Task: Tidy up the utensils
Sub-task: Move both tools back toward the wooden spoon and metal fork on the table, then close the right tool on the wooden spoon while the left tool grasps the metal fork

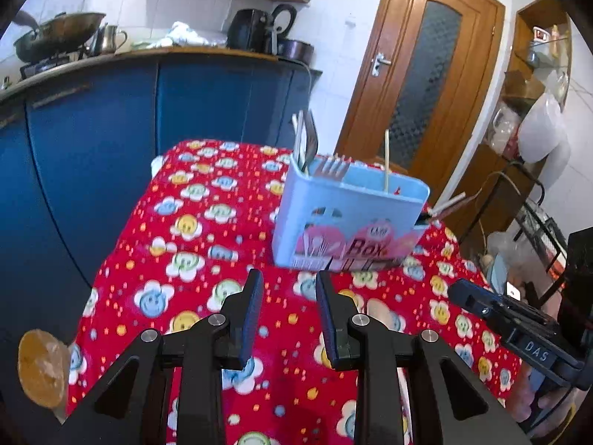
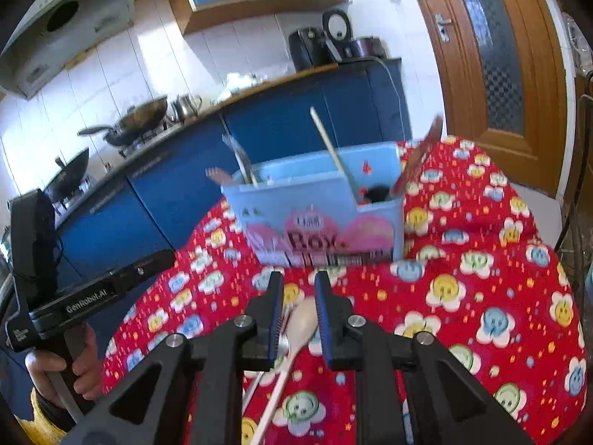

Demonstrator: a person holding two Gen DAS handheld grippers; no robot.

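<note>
Both grippers hover low over the red flowered tablecloth, and the landmark here is the blue utensil box standing upright on it. The left gripper sits just in front of the box, jaws spread apart with only cloth showing between them, nothing held. Up in the box, a fork pokes its tines over the rim at the left end, with a darker utensil standing taller beside it, and a thin pale stick rises further right.

Over to the right wrist view: the right gripper is also in front of the box, jaws apart, and a wooden spoon lies on the cloth below them, its bowl pointing toward the box. It sits between the fingers without being clamped. A metal utensil lies just left of the spoon, partly hidden by the finger. Left of the box, the other gripper's body shows in the person's hand
</note>
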